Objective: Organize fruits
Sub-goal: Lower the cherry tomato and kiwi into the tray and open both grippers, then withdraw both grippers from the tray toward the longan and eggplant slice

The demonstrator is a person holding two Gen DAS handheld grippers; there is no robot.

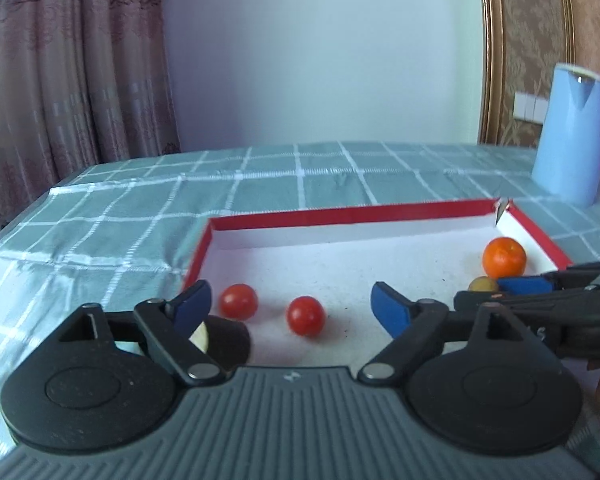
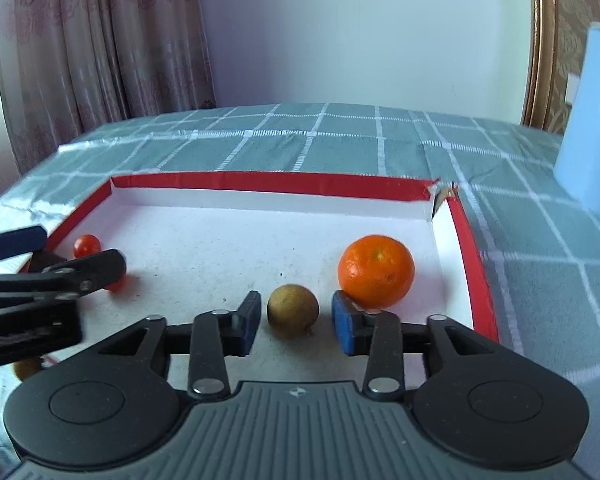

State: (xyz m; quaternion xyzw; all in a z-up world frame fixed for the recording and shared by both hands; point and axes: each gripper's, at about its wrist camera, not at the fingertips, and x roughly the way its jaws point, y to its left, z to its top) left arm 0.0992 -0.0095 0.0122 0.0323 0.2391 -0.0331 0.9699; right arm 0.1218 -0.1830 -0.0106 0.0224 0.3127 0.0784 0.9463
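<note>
A shallow red-rimmed white box (image 1: 340,213) (image 2: 268,181) lies on the checked tablecloth. In it are two cherry tomatoes (image 1: 239,301) (image 1: 305,315), an orange (image 1: 504,257) (image 2: 376,271) and a small brown-green fruit (image 2: 293,311) (image 1: 483,283). My left gripper (image 1: 292,308) is open, low over the box's left part, with one tomato between its fingers. My right gripper (image 2: 295,322) is open with the brown-green fruit between its pads, apart from both. The orange sits just beyond the right pad. One tomato (image 2: 87,245) also shows in the right wrist view.
A light blue jug (image 1: 571,132) (image 2: 590,120) stands on the table behind the box's right corner. A dark round object with a pale piece (image 1: 220,340) lies under the left finger. Curtains hang at the left, a wall behind.
</note>
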